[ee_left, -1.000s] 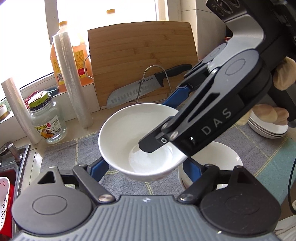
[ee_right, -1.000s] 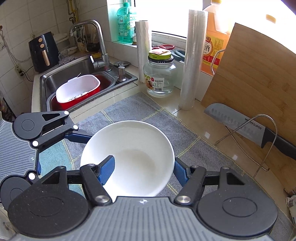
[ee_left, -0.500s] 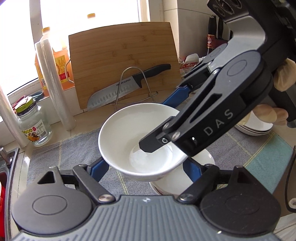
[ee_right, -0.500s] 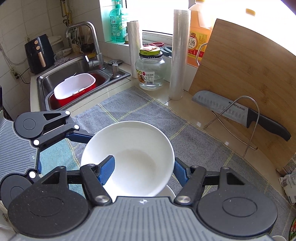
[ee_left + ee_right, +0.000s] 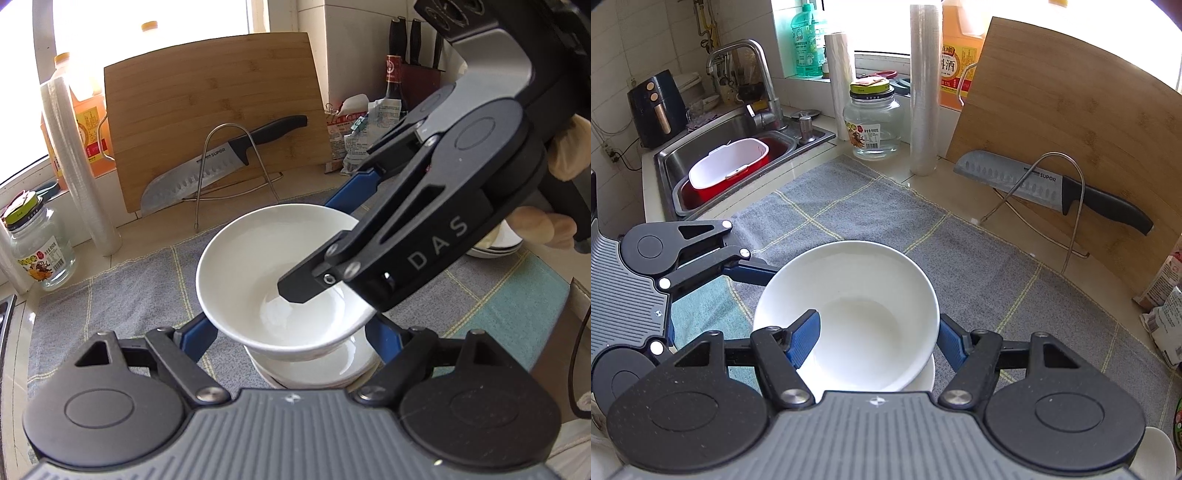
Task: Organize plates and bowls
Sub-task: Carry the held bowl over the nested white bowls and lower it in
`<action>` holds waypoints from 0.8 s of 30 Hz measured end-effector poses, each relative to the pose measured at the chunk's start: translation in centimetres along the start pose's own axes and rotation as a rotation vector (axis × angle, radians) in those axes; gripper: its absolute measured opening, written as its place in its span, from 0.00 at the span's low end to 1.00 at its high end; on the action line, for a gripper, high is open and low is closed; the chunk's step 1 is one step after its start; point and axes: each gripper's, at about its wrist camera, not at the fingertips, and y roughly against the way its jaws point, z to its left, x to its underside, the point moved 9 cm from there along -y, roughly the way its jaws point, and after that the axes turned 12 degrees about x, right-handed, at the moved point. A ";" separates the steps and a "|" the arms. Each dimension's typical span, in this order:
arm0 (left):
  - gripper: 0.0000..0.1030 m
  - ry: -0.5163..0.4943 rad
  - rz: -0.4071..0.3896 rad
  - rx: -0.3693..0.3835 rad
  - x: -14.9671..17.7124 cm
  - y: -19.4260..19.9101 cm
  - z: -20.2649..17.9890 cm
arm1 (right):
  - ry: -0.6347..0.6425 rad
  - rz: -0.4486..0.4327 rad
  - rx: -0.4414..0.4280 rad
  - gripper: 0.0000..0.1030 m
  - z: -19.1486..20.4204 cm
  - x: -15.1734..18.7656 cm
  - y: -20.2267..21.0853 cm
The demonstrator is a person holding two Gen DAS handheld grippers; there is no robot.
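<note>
A white bowl [image 5: 266, 266] [image 5: 849, 295] hangs low over the grey mat, held by both grippers. My left gripper [image 5: 291, 336] has a blue finger against each side of the bowl's lower wall. My right gripper [image 5: 877, 338] reaches in from the right in the left wrist view, with one finger inside the bowl and the other outside its wall, shut on it. Directly beneath sits a stack of white bowls [image 5: 314, 369] [image 5: 925, 373]. I cannot tell whether the held bowl touches the stack.
A knife [image 5: 1052, 188] on a wire stand leans against a bamboo board [image 5: 1052, 110] at the back. A glass jar [image 5: 873, 122] and film rolls [image 5: 923, 92] stand by the window. A sink [image 5: 713, 140] lies to the left. More white plates [image 5: 495, 243] lie far right.
Both grippers carried the bowl to the right across the mat, so the jar and sink slid left. The stack of white bowls has come directly under the held bowl.
</note>
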 end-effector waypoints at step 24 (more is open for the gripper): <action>0.84 0.003 0.059 0.043 0.7 -1.4 -0.1 | -0.041 0.063 -0.006 0.71 -0.4 2.2 -1.5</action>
